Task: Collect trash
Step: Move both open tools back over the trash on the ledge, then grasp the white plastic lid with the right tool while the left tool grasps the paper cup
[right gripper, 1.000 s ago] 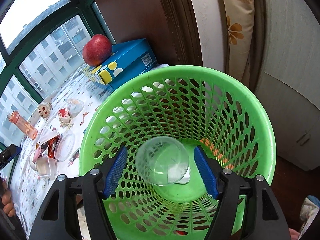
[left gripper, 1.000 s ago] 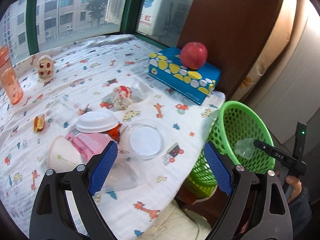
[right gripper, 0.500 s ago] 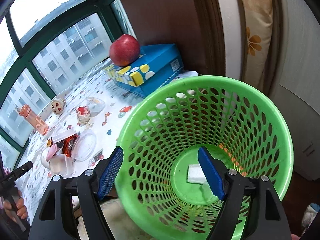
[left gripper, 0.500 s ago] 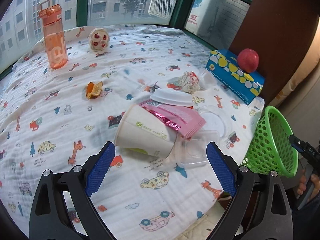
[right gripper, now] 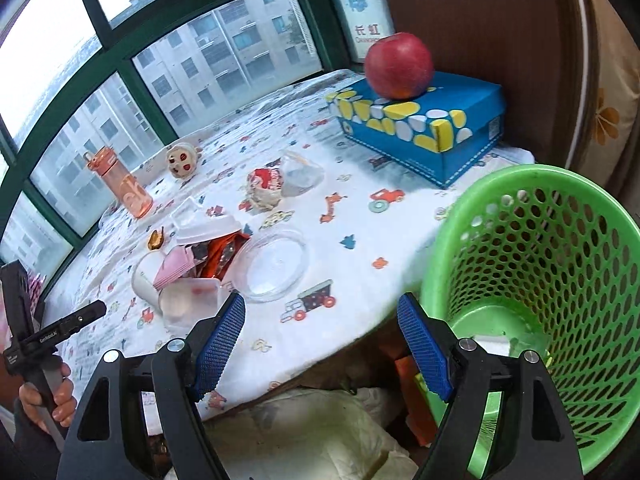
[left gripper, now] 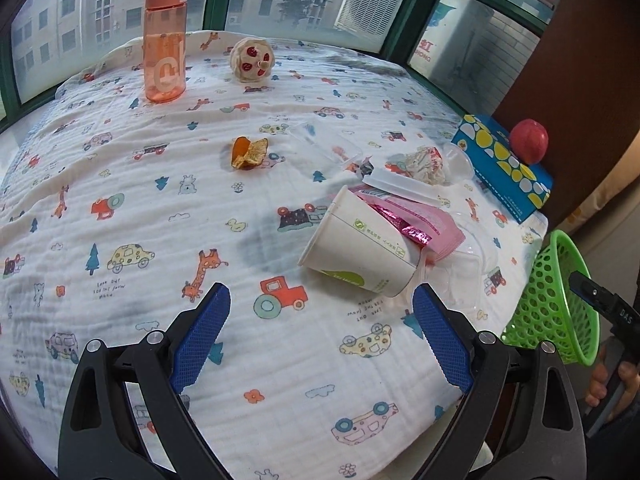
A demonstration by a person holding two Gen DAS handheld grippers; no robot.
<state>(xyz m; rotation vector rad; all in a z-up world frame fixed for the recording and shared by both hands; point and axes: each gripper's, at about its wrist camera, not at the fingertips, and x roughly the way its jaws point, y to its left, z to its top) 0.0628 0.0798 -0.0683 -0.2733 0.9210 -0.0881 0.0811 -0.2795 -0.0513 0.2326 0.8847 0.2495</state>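
Observation:
A tipped white paper cup [left gripper: 360, 248] lies on the printed tablecloth with pink wrappers [left gripper: 416, 220] and a white lid [left gripper: 396, 184] beside it. My left gripper [left gripper: 320, 336] is open and empty, just in front of the cup. My right gripper [right gripper: 320, 340] is open and empty at the table's edge, left of the green basket [right gripper: 560, 264]. The basket holds a white scrap [right gripper: 496, 344]. A clear round lid [right gripper: 276, 264], a clear box [right gripper: 192, 304], a crumpled wrapper [right gripper: 264, 188] and an orange peel [left gripper: 248, 152] lie on the cloth.
An orange bottle [left gripper: 164, 36] and a small round toy [left gripper: 252, 58] stand at the far side. A blue tissue box [right gripper: 420, 124] with a red apple [right gripper: 398, 65] on it sits by the wooden panel. The basket also shows right of the table in the left wrist view [left gripper: 560, 304].
My right gripper let go of the clear cup into the basket and drew back left over the table edge. My left gripper pulled back and swung left, away from the trash pile.

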